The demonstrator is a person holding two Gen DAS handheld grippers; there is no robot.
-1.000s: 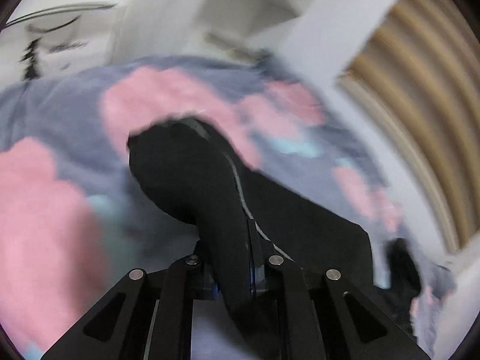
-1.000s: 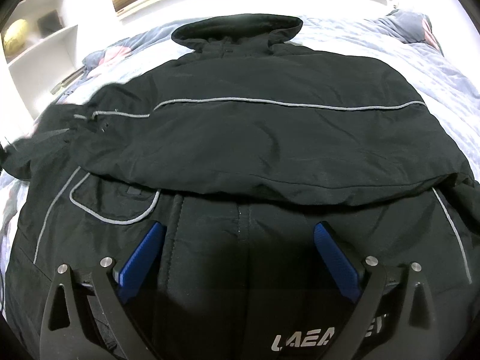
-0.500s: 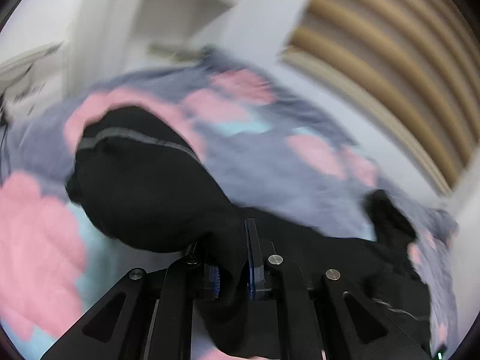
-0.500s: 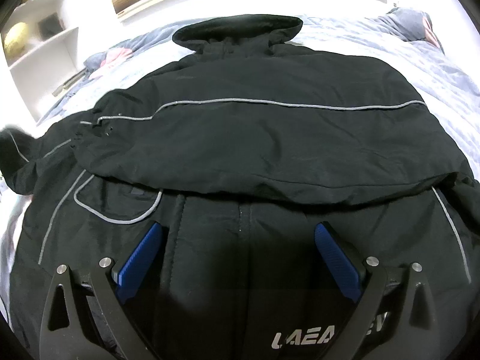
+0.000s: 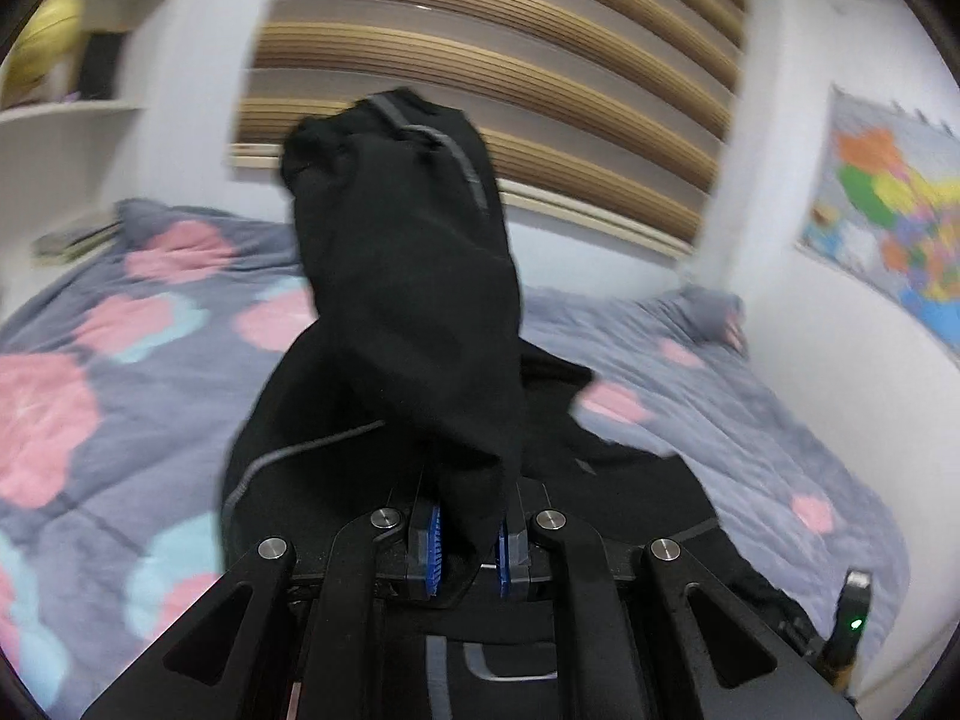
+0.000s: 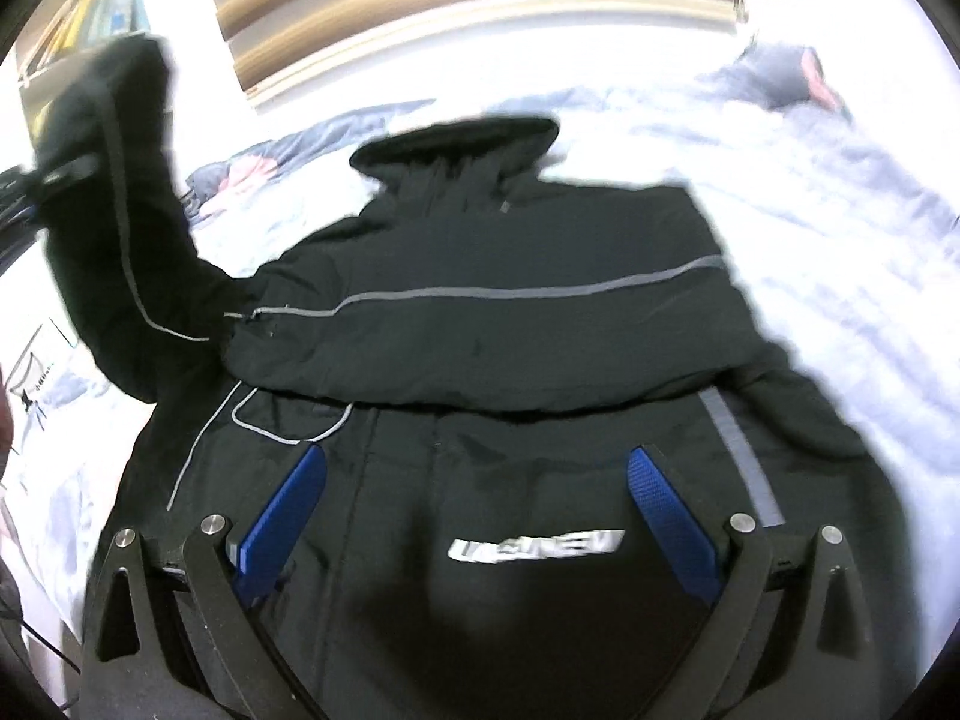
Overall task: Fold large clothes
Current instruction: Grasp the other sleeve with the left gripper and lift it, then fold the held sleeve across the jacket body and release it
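A large black jacket [image 6: 480,348] with grey piping lies front-up on the bed, collar at the far end, one sleeve folded across its chest. My left gripper [image 5: 469,546] is shut on the jacket's other sleeve [image 5: 408,276] and holds it up in the air; the same raised sleeve [image 6: 120,192] shows at the left of the right wrist view. My right gripper [image 6: 474,498] is open and empty, hovering over the lower part of the jacket near a white logo [image 6: 537,545].
The bed carries a grey quilt [image 5: 108,372] with pink and blue patches. A wall with wooden blinds [image 5: 480,60] stands behind the bed, white shelves [image 5: 66,108] at the left, a coloured map [image 5: 888,222] on the right wall.
My left gripper has lifted the sleeve off the bed and swung toward the jacket. My right gripper has moved back toward the hem, still open.
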